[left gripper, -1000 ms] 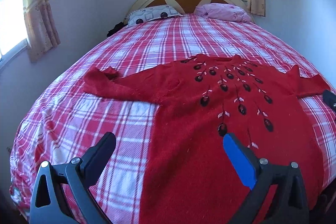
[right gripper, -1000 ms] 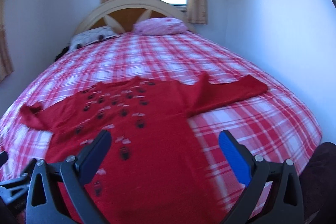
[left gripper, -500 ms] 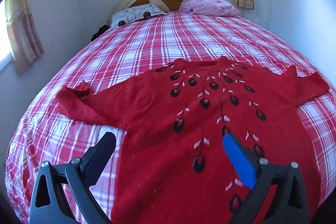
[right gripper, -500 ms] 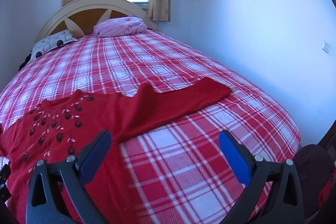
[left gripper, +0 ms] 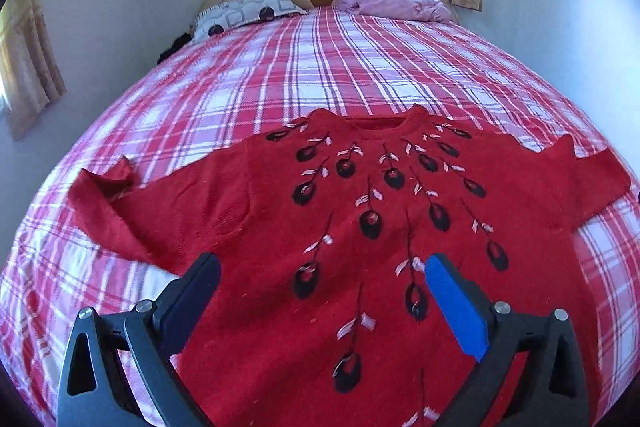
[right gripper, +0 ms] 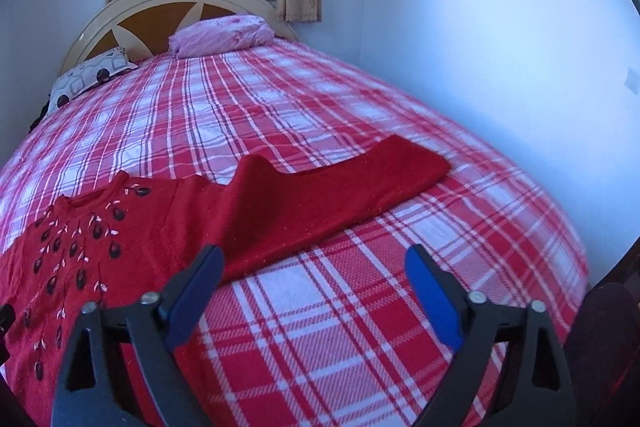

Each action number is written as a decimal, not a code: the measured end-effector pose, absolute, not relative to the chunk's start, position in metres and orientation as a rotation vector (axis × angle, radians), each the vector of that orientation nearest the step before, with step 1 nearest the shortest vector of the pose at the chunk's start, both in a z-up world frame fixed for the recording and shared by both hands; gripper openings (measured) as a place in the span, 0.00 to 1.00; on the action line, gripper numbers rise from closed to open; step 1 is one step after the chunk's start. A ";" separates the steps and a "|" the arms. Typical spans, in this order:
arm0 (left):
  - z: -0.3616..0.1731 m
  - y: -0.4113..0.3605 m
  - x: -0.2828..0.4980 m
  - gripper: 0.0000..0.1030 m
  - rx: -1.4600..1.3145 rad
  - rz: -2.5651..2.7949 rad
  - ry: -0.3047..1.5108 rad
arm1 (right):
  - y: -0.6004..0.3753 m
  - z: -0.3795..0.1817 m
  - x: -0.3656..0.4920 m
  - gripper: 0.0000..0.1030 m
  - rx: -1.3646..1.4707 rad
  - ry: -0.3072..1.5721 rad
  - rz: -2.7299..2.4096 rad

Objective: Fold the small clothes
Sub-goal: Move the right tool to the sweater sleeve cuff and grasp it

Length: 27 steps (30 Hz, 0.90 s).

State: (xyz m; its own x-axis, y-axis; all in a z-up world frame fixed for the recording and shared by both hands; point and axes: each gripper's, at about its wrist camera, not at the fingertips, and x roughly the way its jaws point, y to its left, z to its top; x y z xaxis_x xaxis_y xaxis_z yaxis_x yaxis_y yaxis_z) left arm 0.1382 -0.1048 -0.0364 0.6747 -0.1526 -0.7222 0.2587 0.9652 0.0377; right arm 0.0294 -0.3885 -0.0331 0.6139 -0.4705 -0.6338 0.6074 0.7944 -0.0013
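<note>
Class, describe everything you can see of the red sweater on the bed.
The sweater is red, fuzzy knit, with a round neck and dark oval motifs with pale leaf shapes fanning down the front. It lies front up, unfolded, on the plaid bedspread, both sleeves spread out; the left cuff is curled over. Neither gripper touches it.
</note>
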 end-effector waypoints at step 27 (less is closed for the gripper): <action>-0.077 -0.127 0.190 0.99 0.096 -0.224 0.892 | -0.671 -0.112 0.087 0.14 0.658 0.806 -0.715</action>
State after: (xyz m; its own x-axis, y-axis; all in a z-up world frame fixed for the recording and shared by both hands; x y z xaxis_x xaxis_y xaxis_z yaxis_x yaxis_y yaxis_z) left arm 0.1895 -0.1272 -0.0769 0.6061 -0.1534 -0.7804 0.2329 0.9724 -0.0102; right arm 0.0868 -0.6715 -0.1123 0.4930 -0.3078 -0.8137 0.7713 0.5873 0.2452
